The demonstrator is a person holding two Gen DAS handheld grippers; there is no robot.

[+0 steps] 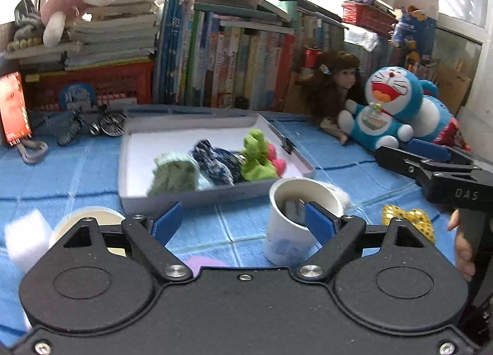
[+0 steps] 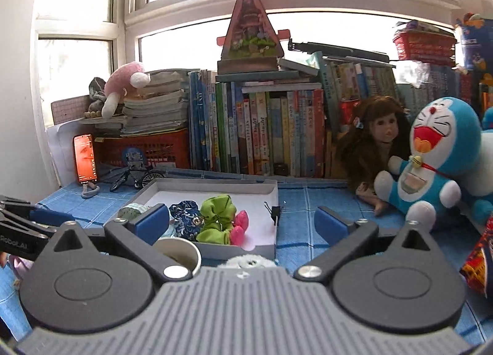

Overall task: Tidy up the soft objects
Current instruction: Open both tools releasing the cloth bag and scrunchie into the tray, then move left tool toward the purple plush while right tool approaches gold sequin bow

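A shallow white box (image 1: 191, 125) on the blue cloth holds several scrunchies: mint (image 1: 174, 173), navy (image 1: 215, 164), green (image 1: 257, 158) and pink (image 1: 277, 162). My left gripper (image 1: 243, 216) is open and empty, short of the box's near wall, its right finger (image 1: 319, 221) in front of a white paper cup (image 1: 292, 231). A white fluffy item (image 1: 342, 196) lies behind the cup, a gold sequined one (image 1: 409, 219) to the right. In the right wrist view my right gripper (image 2: 243, 222) stands wide open and empty before the box (image 2: 215, 184), above the fluffy item (image 2: 249, 261).
A blue cat plush (image 2: 431, 155) and a doll (image 2: 376, 139) lean at the right. Books (image 2: 262, 133) and a red basket (image 2: 148, 148) line the back. A white sponge block (image 1: 24, 238), a tape roll (image 1: 92, 216), a toy bicycle (image 1: 101, 122) and a binder clip (image 2: 275, 211) lie about.
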